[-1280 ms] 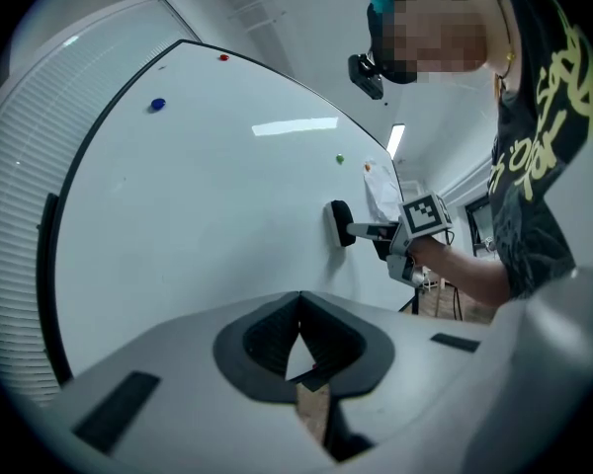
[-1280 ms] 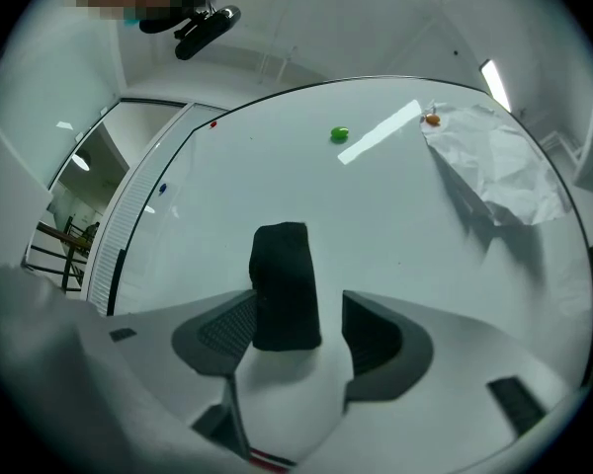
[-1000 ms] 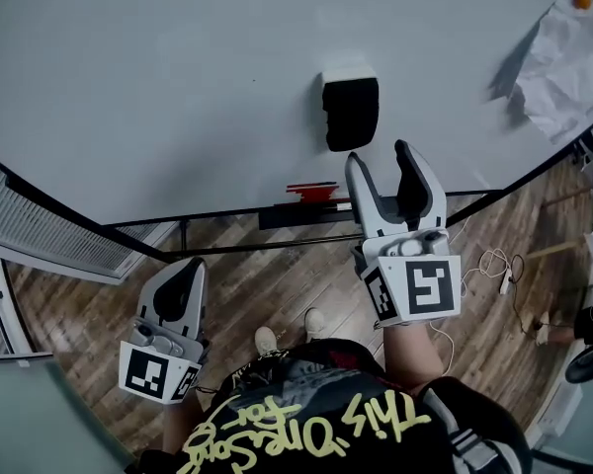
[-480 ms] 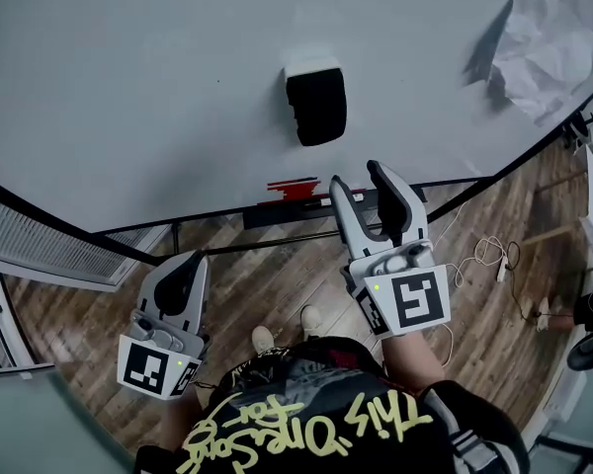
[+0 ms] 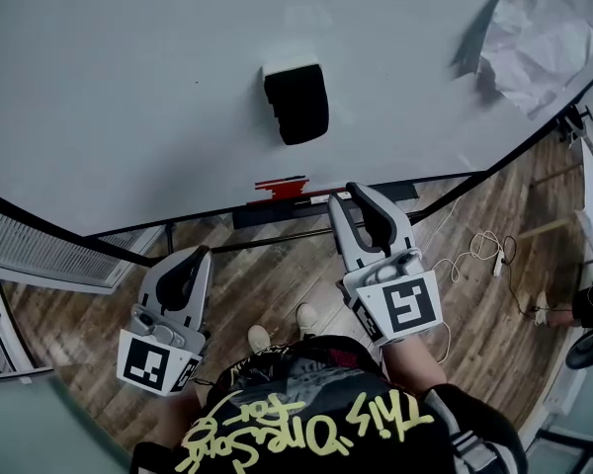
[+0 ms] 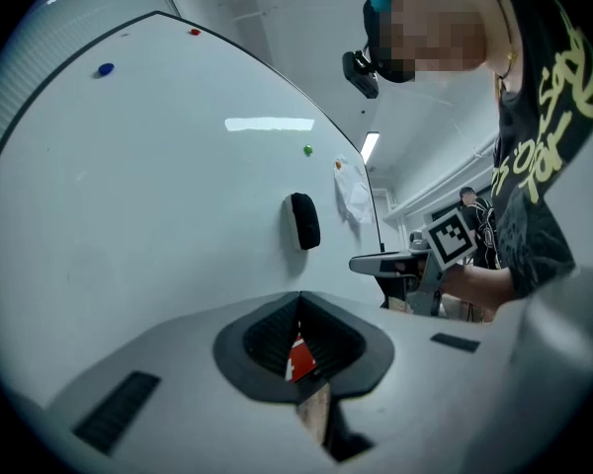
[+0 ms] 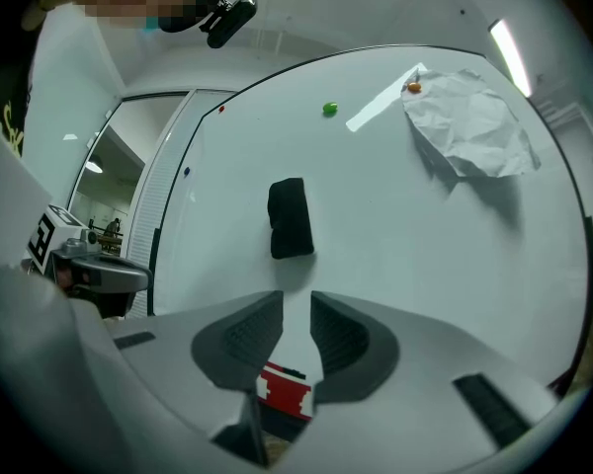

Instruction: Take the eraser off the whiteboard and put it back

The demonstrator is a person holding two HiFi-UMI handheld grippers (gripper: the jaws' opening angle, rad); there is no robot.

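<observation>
At the left, the left gripper (image 5: 200, 255) is held low over the wooden floor (image 5: 277, 284), well short of the whiteboard (image 5: 128, 87). Its fingers (image 6: 262, 342) are seen pressed together at the tips, and nothing is gripped between them. A blue magnet (image 6: 105, 69) is stuck high on the board's left part.

Near the middle of the board the black eraser (image 5: 296, 105) is found stuck upright to the white face, touched by neither gripper. Below it, at the board's lower edge, a dark ledge (image 5: 376, 197) is fixed, and a red and white object (image 5: 280, 186) is seen lying on it.

Just right of that object the right gripper (image 5: 350, 196) is pointed at the board beneath the eraser. Its fingers (image 7: 245, 336) are being closed, only a narrow gap is left, and nothing is held in it.

A green magnet (image 7: 329, 110) is set above the eraser. At the far right a crumpled sheet of paper (image 5: 544, 42) is pinned to the board.
</observation>
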